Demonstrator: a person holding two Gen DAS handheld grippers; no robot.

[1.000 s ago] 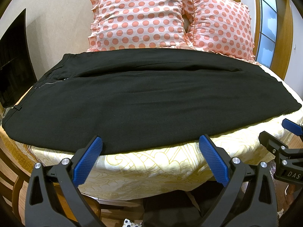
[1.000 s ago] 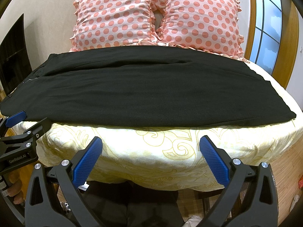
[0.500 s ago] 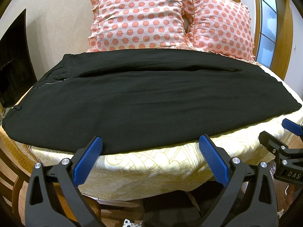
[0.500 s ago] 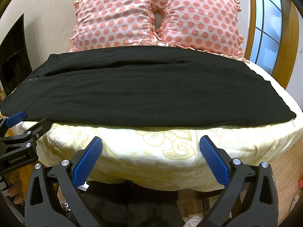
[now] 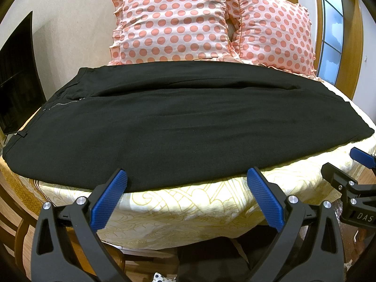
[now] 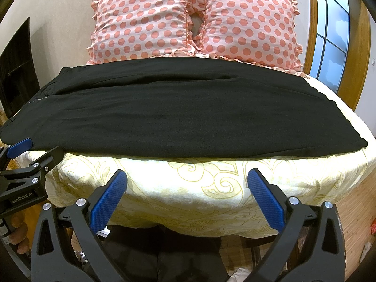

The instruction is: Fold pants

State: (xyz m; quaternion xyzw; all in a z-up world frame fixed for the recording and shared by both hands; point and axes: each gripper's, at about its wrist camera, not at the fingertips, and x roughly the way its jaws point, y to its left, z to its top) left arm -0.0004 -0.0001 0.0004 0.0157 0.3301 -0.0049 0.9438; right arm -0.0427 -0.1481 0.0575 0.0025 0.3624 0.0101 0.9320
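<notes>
Black pants (image 5: 188, 122) lie flat across the bed, waistband with zipper at the left, leg hems at the right; they also show in the right wrist view (image 6: 178, 112). My left gripper (image 5: 186, 178) is open and empty, its blue pads just at the pants' near edge. My right gripper (image 6: 186, 181) is open and empty, in front of the bed's edge, below the pants. The right gripper shows at the right of the left wrist view (image 5: 347, 178); the left gripper shows at the left of the right wrist view (image 6: 28, 157).
The bed has a cream sheet with yellow pattern (image 6: 199, 183). Two pink polka-dot pillows (image 5: 174, 23) (image 6: 249, 21) lean at the head. A dark screen (image 5: 16, 75) stands at the left, a window (image 6: 329, 37) at the right. Wooden floor lies below.
</notes>
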